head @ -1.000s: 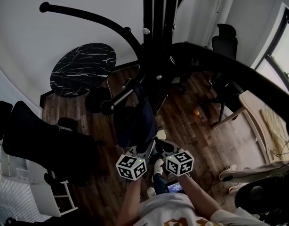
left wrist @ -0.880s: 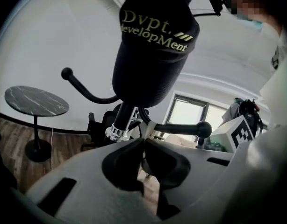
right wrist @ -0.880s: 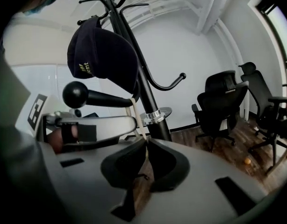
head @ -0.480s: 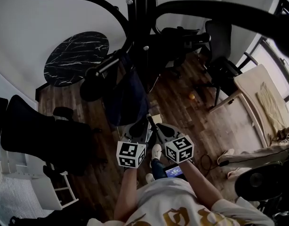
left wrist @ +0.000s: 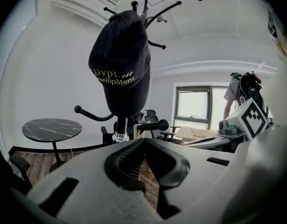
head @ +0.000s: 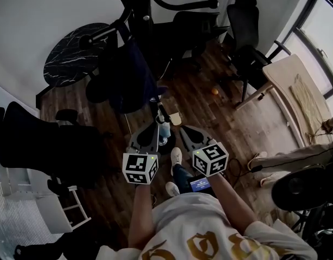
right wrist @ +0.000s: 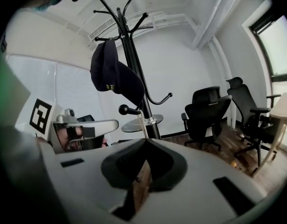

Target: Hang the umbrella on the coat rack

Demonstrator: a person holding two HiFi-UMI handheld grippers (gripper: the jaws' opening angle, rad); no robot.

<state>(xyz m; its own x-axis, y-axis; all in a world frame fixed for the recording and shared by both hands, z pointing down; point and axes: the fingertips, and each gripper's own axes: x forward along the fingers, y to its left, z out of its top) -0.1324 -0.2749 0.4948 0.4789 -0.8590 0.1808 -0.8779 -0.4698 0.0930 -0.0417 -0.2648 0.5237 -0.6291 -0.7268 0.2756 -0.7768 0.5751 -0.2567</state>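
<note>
Dark wooden floor point(head: 231, 123) spreads out below me, with a round black marble tabletop point(head: 69, 58) on the left by the white wall. Black office chairs point(head: 245, 20) stand on the right, and a pale wooden tabletop point(head: 288, 80) sits near the window. Ahead of me stands the black coat rack point(right wrist: 134, 59). The dark blue umbrella point(left wrist: 120, 64) hangs from one of its upper hooks, close beside the pole, its cloth loose and printed with pale lettering. My left tongs point(left wrist: 144, 143) are closed tip to tip with nothing between them, and they point up at the umbrella from below. My right tongs point(right wrist: 146, 143) are also closed and empty. They sit just beside the left pair and aim at the rack's pole. Neither pair touches the umbrella.
</note>
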